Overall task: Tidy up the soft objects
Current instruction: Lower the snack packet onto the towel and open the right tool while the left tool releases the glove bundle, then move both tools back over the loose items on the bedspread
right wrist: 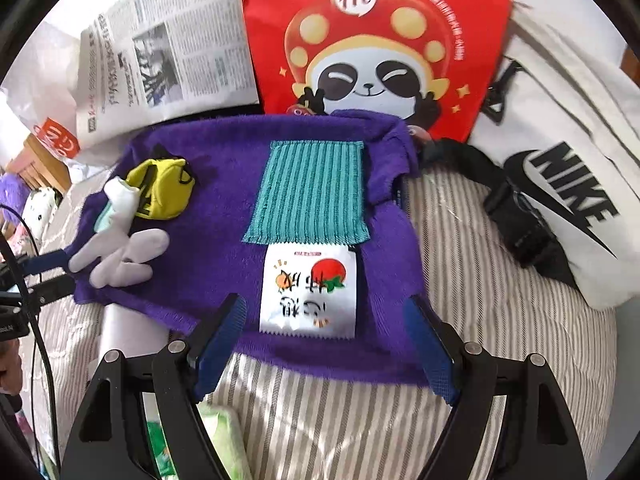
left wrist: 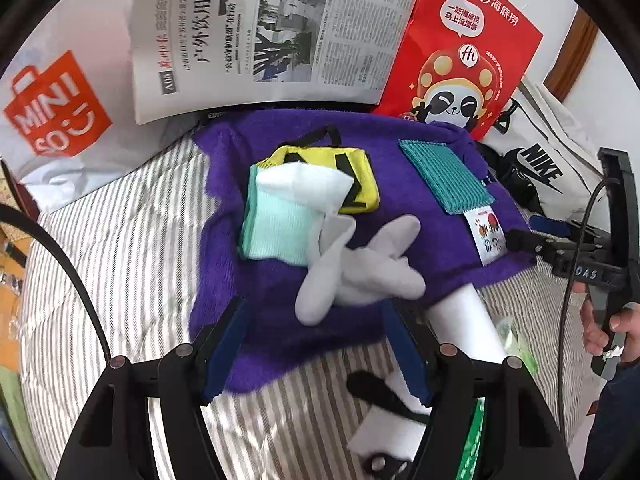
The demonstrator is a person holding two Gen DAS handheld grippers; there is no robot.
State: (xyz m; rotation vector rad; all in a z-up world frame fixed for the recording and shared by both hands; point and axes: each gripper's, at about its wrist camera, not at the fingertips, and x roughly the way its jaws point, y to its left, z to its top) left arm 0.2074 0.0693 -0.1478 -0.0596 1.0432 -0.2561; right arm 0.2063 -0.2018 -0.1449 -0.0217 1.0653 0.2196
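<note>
**Lin:** Both hand-held grippers hang over the bed with jaws apart and nothing between them: the left hand-held gripper (left wrist: 316, 344) above the near edge of the purple towel (left wrist: 248, 280), the right hand-held gripper (right wrist: 328, 340) over the same towel's other near edge.

**Mo:** So what looks done?

**Lin:** The towel lies spread flat on the striped bedding (left wrist: 132, 248). On it sit a mint sock (left wrist: 280, 224) overlapping a yellow pouch (left wrist: 356, 176), grey-white gloves (left wrist: 360, 268) just beside them, a teal ribbed cloth (right wrist: 308, 192), and a white snack packet (right wrist: 308, 292) touching the cloth's near edge.

**Mo:** And left?

**Lin:** My guess: the gloves sprawl untidily, and a white roll (left wrist: 464, 320) pokes out from under the towel. Whether the towel gets folded over the lot, I cannot tell.
</note>
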